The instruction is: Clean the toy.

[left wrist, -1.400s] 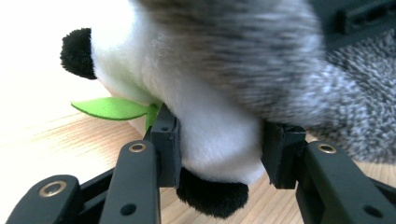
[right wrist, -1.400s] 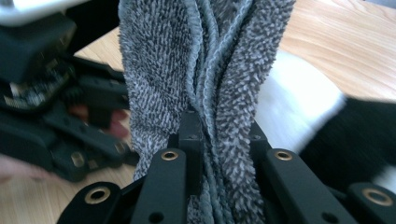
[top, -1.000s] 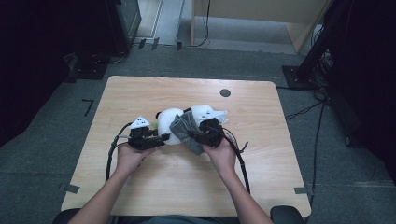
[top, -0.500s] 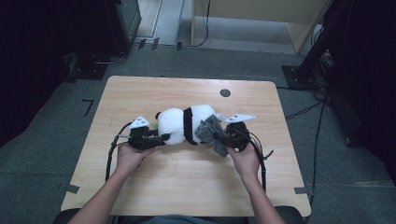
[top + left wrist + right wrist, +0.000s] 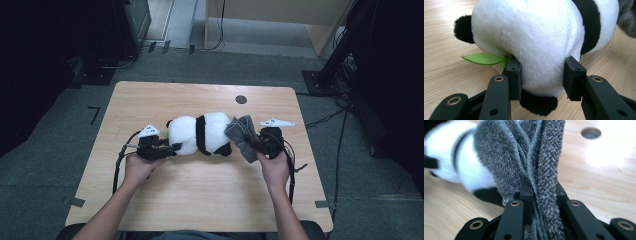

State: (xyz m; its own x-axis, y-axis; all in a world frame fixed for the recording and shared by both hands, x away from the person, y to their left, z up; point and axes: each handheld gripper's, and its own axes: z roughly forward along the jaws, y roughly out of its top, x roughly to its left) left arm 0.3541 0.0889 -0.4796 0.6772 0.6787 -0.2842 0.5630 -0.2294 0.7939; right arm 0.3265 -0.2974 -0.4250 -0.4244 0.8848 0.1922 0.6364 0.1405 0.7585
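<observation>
at nine o'clock of the tabletop [image 5: 150,100] we have the left gripper [image 5: 159,149], our left hand [image 5: 136,167] behind it. its jaws stand partly open, pressed into the white rump of the plush panda [image 5: 200,134], one pad on each side of the soft body; the left gripper view shows the plush [image 5: 541,37] bulging between them, with a green felt leaf [image 5: 482,58] poking out toward nine o'clock. the panda lies on its side at the middle of the tabletop, lengthwise from nine to three o'clock. touching its three o'clock end is the grey towel [image 5: 242,135], bunched and folded. the right gripper [image 5: 262,145] has its jaws closed tight on that towel; in the right gripper view the folds [image 5: 536,165] rise straight from between them. our right hand [image 5: 274,167] holds it near four o'clock. a round hole [image 5: 241,99] sits toward twelve o'clock.
</observation>
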